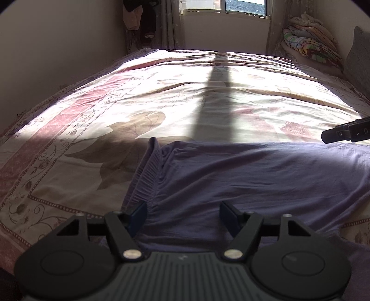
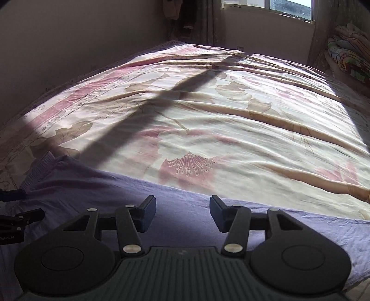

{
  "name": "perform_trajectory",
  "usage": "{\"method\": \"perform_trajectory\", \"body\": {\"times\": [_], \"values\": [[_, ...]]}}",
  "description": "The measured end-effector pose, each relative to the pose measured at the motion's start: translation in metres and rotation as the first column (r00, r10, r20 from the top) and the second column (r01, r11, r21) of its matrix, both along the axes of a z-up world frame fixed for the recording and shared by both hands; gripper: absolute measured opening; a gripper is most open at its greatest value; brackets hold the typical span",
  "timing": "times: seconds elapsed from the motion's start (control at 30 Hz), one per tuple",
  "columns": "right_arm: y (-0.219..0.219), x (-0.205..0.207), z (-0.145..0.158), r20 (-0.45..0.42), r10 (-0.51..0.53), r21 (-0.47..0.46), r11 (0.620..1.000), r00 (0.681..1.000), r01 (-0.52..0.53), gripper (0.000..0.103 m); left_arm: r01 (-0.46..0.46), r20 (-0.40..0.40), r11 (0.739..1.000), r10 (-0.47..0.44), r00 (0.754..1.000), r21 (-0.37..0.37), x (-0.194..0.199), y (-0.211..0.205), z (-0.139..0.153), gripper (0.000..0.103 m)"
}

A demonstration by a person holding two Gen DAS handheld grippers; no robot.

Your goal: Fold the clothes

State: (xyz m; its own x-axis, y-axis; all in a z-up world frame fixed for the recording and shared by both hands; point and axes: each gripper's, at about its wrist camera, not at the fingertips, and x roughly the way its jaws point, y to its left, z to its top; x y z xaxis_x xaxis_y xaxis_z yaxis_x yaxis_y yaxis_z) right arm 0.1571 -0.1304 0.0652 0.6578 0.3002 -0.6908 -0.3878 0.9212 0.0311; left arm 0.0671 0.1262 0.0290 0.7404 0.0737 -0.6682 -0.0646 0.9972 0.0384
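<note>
A lilac pair of trousers (image 1: pixel 242 176) lies flat across the near part of the bed, its ribbed elastic waistband (image 1: pixel 148 171) at the left end. My left gripper (image 1: pixel 182 214) hovers open just over the waistband end, nothing between its fingers. In the right wrist view the same lilac cloth (image 2: pixel 180 208) spreads under my right gripper (image 2: pixel 182 208), which is open and empty above it. The right gripper's tip (image 1: pixel 342 133) shows at the right edge of the left wrist view. The left gripper (image 2: pixel 18 208) appears at the far left of the right wrist view.
The bed carries a cream sheet with pink and tan flowers (image 1: pixel 185 97), sunlit beyond the trousers. A wall (image 1: pixel 57 58) runs along the left side. Folded colourful quilts (image 1: pixel 309 44) are stacked at the back right. A window (image 1: pixel 222 7) and hanging clothes (image 1: pixel 141 18) stand behind.
</note>
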Motion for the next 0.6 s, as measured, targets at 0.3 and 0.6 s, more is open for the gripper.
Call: {"method": "perform_trajectory", "body": {"times": [0.3,0.6], "values": [[0.057,0.034,-0.017,-0.044,0.195,-0.074,0.977,0.980,-0.198,0.052,-0.128,0.001,0.985,0.129,0.992,-0.118,0.043,0.052,0.003,0.050],[0.058,0.049,-0.030,-0.079,0.301,-0.115,0.944,0.950,-0.309,0.013,-0.129,0.010,0.976,0.133,0.991,-0.173,0.080,0.060,0.000,0.005]]}}
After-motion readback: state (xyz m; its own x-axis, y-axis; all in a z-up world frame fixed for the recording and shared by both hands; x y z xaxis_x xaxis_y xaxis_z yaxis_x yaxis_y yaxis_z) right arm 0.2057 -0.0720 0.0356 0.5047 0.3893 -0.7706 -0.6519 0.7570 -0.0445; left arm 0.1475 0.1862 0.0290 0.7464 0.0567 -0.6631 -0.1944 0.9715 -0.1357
